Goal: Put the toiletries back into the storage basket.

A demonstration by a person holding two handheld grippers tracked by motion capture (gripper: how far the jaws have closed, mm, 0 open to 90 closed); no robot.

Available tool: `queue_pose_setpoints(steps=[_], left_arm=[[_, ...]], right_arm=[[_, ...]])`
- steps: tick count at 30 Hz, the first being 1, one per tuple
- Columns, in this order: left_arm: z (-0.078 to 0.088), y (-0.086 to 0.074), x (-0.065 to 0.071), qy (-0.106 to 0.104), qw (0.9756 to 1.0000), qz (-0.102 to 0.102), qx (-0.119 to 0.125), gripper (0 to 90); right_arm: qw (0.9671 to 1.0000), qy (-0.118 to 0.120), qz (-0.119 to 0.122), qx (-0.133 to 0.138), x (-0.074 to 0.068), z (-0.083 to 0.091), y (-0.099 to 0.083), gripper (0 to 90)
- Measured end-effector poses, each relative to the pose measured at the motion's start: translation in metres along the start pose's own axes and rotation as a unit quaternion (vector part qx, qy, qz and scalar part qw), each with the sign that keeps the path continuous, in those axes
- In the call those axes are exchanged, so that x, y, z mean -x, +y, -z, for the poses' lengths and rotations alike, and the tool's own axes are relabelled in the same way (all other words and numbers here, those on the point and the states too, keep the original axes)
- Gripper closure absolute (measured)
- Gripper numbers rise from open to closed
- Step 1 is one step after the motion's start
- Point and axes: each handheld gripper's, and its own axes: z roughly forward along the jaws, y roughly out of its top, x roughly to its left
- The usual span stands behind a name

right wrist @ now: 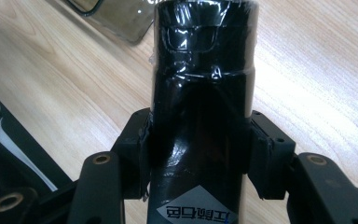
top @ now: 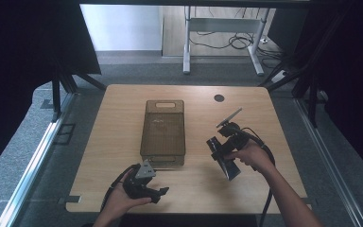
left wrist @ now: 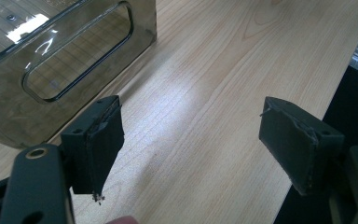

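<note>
My right gripper (top: 222, 152) is shut on a black cylindrical bottle (top: 230, 169), held above the wooden table (top: 118, 142) to the right of a smoky see-through bin (top: 164, 105). In the right gripper view the bottle (right wrist: 203, 70) is glossy, film-wrapped, with a white label near its base, and both pads (right wrist: 144, 149) press its sides. My left gripper (top: 162, 193) rests near the table's front edge, just below the bin's near end, open. Its jaws (left wrist: 200, 140) stand wide apart over bare wood, with the bin's handle end (left wrist: 51, 56) at the upper left.
The bin looks empty. A round cable hole (top: 219, 98) sits at the table's far right. Beyond the far edge stands a white desk frame (top: 222, 28) with cables on the floor. Dark curtains flank both sides.
</note>
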Motion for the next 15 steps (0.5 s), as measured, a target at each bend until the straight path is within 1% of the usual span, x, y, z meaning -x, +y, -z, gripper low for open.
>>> queue_pose_setpoints(steps=[2, 8, 15], left_arm=[[-0.001, 0.000, 0.000, -0.001, 1.0000, 0.000, 0.000, 22.1], [-0.001, 0.000, 0.000, -0.001, 1.0000, -0.001, -0.002, 22.1], [-0.001, 0.000, -0.001, 0.000, 1.0000, -0.001, -0.002, 22.1]], right_arm=[[1.0000, 0.005, -0.002, 0.002, 0.001, 0.001, 0.001, 48.4], [0.9999, 0.008, -0.008, 0.006, 0.002, 0.004, 0.008, 48.4], [0.9999, 0.010, -0.005, 0.012, -0.003, 0.010, 0.022, 48.4]])
